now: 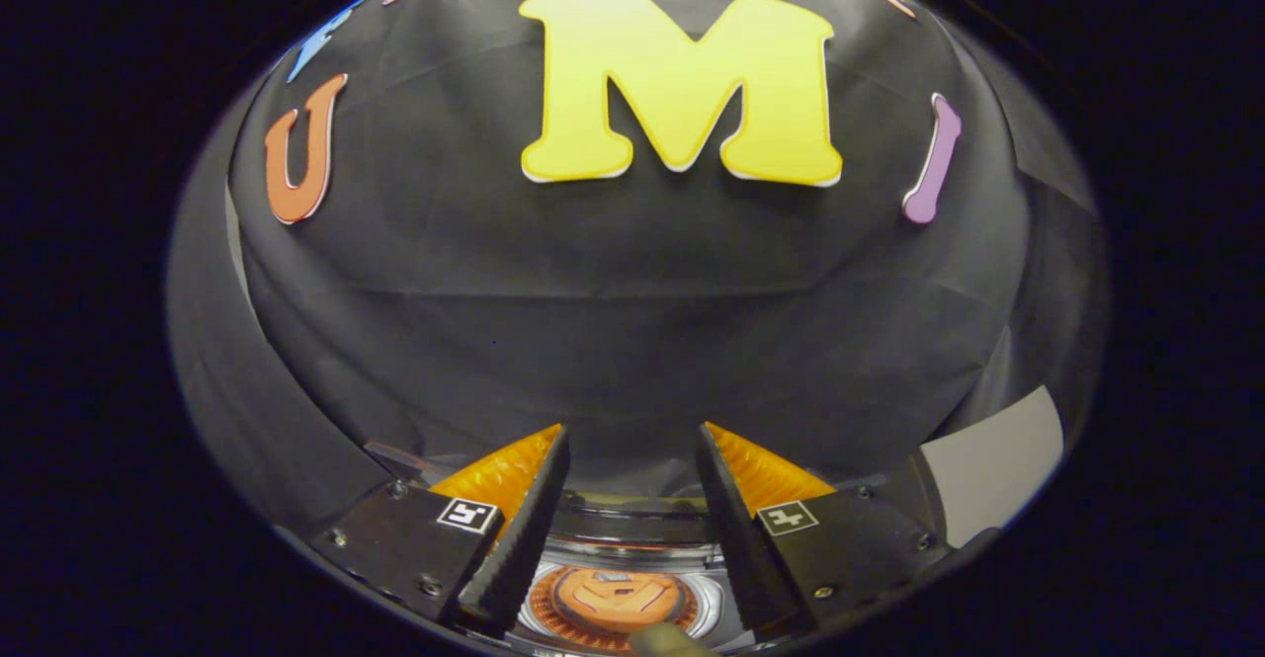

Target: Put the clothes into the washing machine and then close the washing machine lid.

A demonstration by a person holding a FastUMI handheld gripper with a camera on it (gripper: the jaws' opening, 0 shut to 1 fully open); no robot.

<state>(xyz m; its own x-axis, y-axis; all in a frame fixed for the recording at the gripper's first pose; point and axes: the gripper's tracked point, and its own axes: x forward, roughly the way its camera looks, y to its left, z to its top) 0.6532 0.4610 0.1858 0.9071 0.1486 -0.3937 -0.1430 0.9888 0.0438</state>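
Gripper view: tool [632, 499] fingers apart – washing machine [613, 603] between, below.

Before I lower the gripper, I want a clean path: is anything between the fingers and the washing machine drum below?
Nothing visible. The gripper has open, empty fingers, and the round orange-centred washing machine drum shows directly through the gap.

The gripper [632, 459] has its two fingers [514, 538] spread apart with a clear gap between them, holding nothing. Both fingers reach forward side by side, level with each other, their ribbed inner faces turned toward one another
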